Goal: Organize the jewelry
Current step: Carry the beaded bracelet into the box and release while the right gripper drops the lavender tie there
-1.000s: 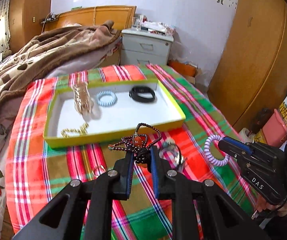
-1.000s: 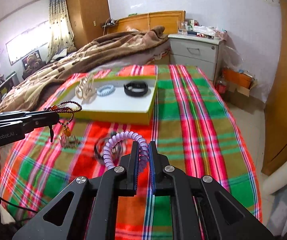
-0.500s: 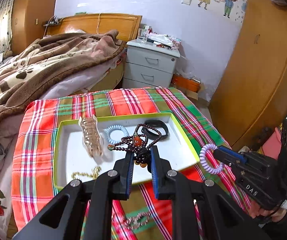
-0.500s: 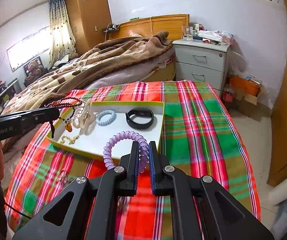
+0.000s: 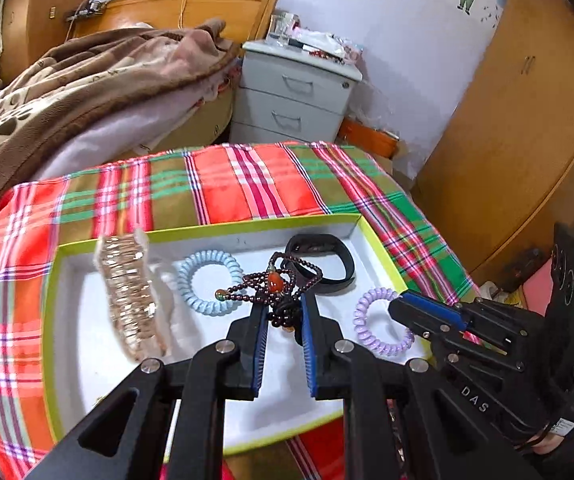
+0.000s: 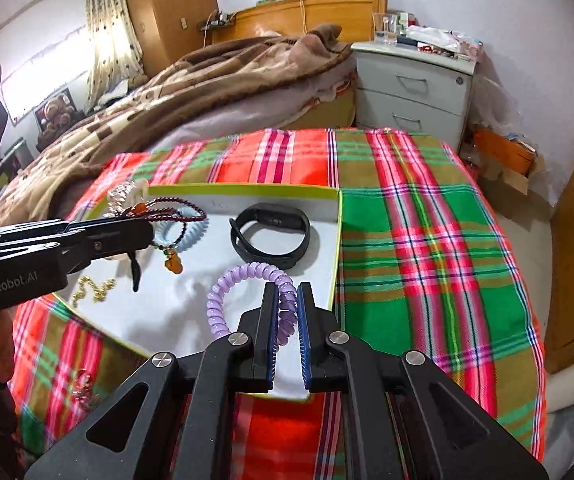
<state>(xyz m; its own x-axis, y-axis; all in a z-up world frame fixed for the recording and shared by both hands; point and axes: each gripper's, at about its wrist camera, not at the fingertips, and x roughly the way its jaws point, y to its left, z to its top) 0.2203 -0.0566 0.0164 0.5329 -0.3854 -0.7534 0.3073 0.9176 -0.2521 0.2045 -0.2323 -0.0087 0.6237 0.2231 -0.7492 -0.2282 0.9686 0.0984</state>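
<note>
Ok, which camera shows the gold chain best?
The right wrist view: the gold chain lies unobstructed on the tray floor below the left gripper. In the left wrist view that gripper's own frame seems to cover it.

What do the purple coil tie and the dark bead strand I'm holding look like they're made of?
Purple coil tie: looks like glossy, slightly translucent plastic, judging by the smooth spiral with highlights. Dark bead strand: small maroon beads with a dull shine, stone or wood, unclear which; its orange pendant looks glassy or resin-like.
</note>
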